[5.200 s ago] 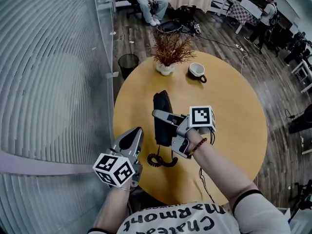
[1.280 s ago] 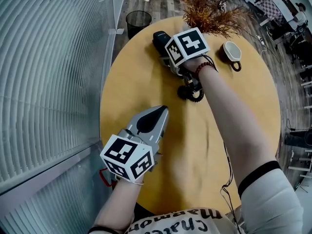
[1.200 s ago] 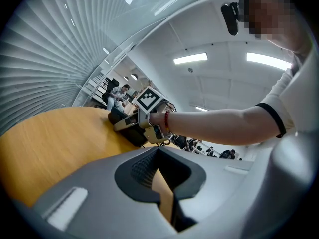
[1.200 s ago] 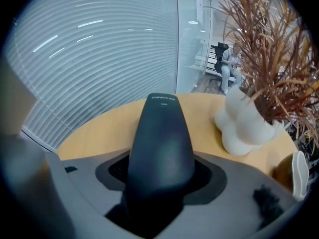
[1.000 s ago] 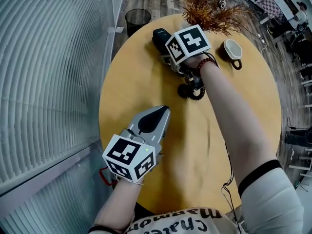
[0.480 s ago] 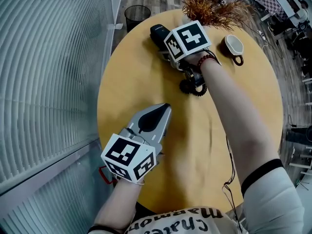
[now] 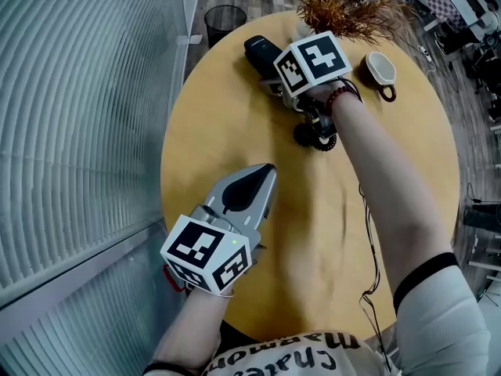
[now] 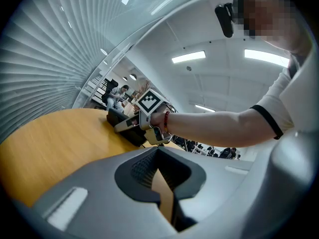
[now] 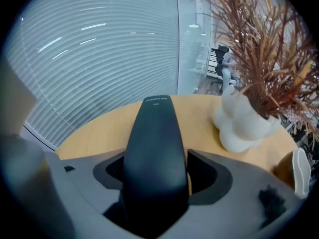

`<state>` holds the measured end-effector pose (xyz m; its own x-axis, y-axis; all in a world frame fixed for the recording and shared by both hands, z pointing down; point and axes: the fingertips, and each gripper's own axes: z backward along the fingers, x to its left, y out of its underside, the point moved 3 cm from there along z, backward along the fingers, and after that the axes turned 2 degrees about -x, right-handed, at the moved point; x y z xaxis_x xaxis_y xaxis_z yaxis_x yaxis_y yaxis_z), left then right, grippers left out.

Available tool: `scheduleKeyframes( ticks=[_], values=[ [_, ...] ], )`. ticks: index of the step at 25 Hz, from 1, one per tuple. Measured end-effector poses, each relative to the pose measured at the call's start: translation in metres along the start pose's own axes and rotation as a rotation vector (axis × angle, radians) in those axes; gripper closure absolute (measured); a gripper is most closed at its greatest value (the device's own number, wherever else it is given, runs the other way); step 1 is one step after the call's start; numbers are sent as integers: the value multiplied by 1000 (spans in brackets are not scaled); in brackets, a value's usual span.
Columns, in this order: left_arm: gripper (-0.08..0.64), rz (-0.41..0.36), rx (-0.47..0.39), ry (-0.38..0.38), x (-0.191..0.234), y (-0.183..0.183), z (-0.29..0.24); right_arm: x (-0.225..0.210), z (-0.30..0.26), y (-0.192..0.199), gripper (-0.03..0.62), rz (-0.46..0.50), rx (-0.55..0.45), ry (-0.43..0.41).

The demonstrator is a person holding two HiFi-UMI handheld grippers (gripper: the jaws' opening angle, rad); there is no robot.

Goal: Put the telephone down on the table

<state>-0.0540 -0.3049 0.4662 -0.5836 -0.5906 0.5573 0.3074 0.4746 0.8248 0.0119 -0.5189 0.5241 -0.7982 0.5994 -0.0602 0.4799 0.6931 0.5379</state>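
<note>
The black telephone handset (image 7: 262, 51) lies on the round wooden table (image 7: 235, 131) at its far left side, close to the dried plant. Its coiled cord (image 7: 317, 135) trails toward me. My right gripper (image 7: 274, 83) sits over the handset's near end. In the right gripper view the handset (image 9: 154, 148) is between the jaws of the right gripper (image 9: 155, 176), which have just been opening, and a sliver of table shows beside it. My left gripper (image 7: 262, 172) hovers over the table's near part. In the left gripper view the left gripper (image 8: 159, 156) is shut and empty.
A dried plant (image 7: 344, 2) in a white vase (image 9: 244, 123) stands just right of the handset. A white cup (image 7: 381, 69) sits further right. A ribbed glass wall (image 7: 78, 131) runs along the left. A black bin (image 7: 223, 18) stands on the floor beyond the table.
Five seconds ago the right gripper held the handset over mid-table; now the handset lies at the far side by the plant. Neither gripper has shifted over the last second.
</note>
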Motion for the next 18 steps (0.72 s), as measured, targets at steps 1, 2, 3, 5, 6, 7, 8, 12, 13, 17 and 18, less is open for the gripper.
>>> scheduleKeyframes(
  ticks=[1, 2, 3, 5, 6, 7, 8, 12, 13, 17, 18],
  values=[
    [554, -2, 0, -1, 0, 1, 1, 0, 1, 0, 270, 1, -7, 5],
    [554, -4, 1, -2, 0, 1, 1, 0, 3, -1, 270, 3, -16, 8],
    [554, -7, 1, -5, -1, 1, 2, 0, 5, -2, 270, -1, -29, 5],
    [554, -12, 4, -9, -3, 0, 4, 1, 12, -7, 270, -31, -67, -11],
    [554, -13, 4, -10, -4, -1, 6, 1, 15, -9, 270, -50, -87, -18],
    [554, -15, 3, -10, -5, -2, 7, 2, 19, -11, 270, -64, -102, -21],
    [554, -17, 0, -8, -6, -5, 8, 2, 22, -12, 270, -69, -111, -20],
    [554, -32, -18, 3, -17, -17, 14, 3, 42, -17, 272, -62, -154, 27],
    [554, -39, -22, 7, -21, -21, 15, 3, 49, -19, 273, -85, -176, 38],
    [554, -61, -32, 26, -37, -35, 23, 4, 65, -17, 418, -188, -225, 55],
    [554, -68, -34, 32, -41, -37, 25, 6, 67, -15, 431, -200, -229, 54]
  ],
)
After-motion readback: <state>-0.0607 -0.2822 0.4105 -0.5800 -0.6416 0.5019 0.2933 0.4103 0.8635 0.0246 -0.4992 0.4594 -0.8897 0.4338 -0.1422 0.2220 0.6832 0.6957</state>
